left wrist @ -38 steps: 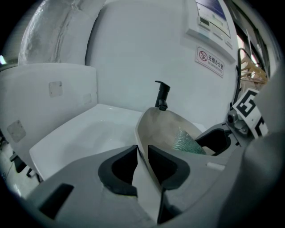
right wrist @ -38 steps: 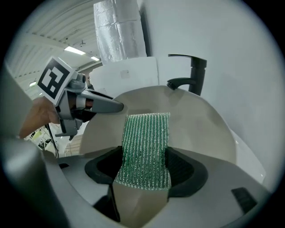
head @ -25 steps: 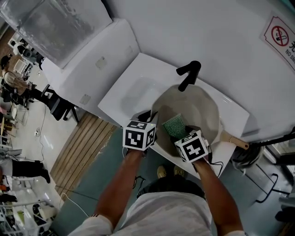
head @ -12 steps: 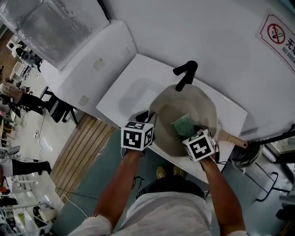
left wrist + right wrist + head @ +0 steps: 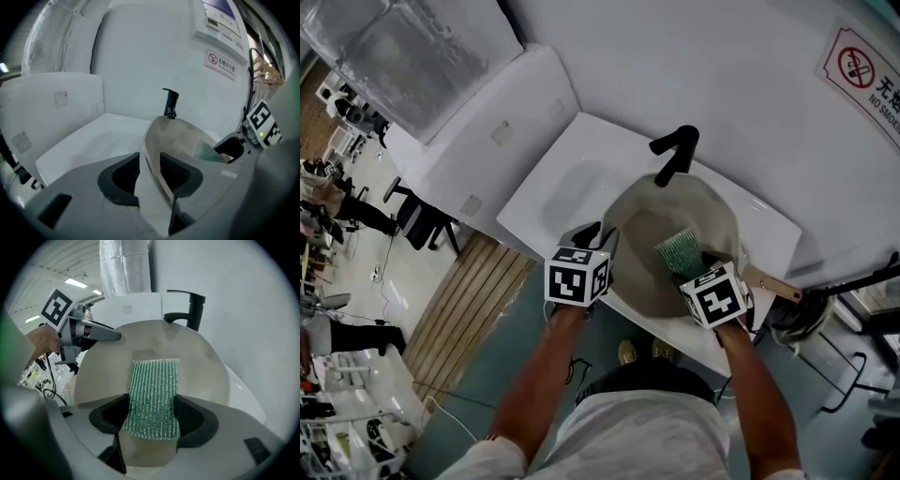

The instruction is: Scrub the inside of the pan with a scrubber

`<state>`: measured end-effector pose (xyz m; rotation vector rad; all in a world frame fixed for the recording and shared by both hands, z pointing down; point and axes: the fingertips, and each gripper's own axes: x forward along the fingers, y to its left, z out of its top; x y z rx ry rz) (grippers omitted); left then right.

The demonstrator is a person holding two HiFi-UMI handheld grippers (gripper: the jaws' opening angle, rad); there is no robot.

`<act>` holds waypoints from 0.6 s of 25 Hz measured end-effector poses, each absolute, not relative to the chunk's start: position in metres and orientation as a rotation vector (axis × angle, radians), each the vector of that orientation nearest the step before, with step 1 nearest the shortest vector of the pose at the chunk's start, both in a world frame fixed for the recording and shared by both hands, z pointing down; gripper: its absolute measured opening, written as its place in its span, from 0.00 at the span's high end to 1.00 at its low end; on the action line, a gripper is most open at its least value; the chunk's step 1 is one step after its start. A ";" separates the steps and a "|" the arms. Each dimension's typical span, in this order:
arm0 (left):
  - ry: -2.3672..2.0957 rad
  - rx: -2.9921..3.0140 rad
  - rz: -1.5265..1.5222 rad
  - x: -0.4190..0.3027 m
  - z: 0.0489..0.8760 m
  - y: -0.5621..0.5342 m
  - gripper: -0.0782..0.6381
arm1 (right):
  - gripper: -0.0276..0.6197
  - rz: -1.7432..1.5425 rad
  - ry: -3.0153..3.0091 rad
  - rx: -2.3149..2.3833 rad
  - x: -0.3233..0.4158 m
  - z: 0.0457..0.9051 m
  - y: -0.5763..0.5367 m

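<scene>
Both my claws are at the pan, which sits tilted in the right end of the white sink, below the black faucet. My left claw straddles the pan's left rim; its jaws have just been opening and stand apart around it. My right claw is clamped on the green scrubber, which lies flat against the pan's inside.

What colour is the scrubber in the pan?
Green, with shiny ribbed stripes. The scrubber shows best in the right gripper view.
</scene>
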<state>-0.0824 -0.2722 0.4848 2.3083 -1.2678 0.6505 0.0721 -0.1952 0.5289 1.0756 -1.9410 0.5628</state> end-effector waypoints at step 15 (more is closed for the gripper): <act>-1.358 2.420 0.499 -0.088 0.411 -0.267 0.67 | 0.49 0.474 -2.113 1.194 0.084 0.447 -0.209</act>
